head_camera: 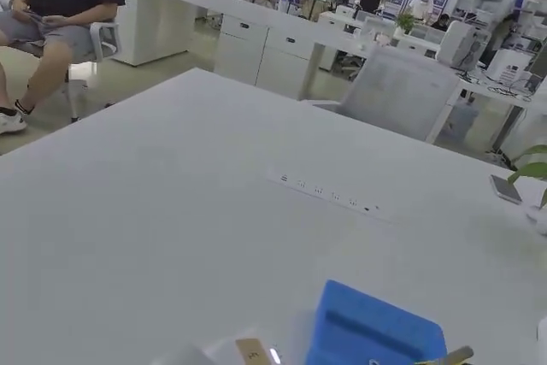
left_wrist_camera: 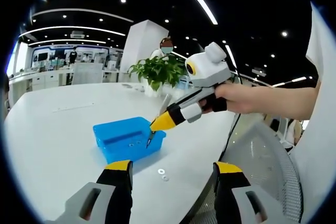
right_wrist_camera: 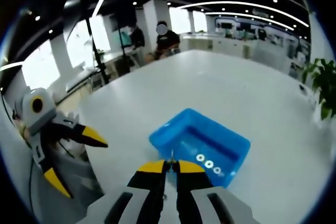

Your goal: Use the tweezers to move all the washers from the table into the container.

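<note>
The blue container (head_camera: pixel 376 331) sits on the white table (head_camera: pixel 171 211) near the front edge. Three washers (right_wrist_camera: pixel 209 163) lie inside the container (right_wrist_camera: pixel 202 145). Two more washers (left_wrist_camera: pixel 161 173) lie on the table just in front of the container (left_wrist_camera: pixel 128 137). My right gripper (right_wrist_camera: pixel 170 166) is shut on thin tweezers (right_wrist_camera: pixel 171 156). In the left gripper view the right gripper (left_wrist_camera: pixel 164 121) holds the tweezers' tip (left_wrist_camera: pixel 149 141) over the container's near wall. Whether the tip carries a washer I cannot tell. My left gripper (left_wrist_camera: pixel 173 169) hangs open above the table edge, with nothing between its jaws.
A potted plant (left_wrist_camera: pixel 157 72) stands behind the container. A phone (head_camera: pixel 506 188) lies at the table's right. A socket strip (head_camera: pixel 329 192) is set into the tabletop. A grey chair (head_camera: pixel 402 91) stands beyond the far edge, and a person (head_camera: pixel 60 6) sits at far left.
</note>
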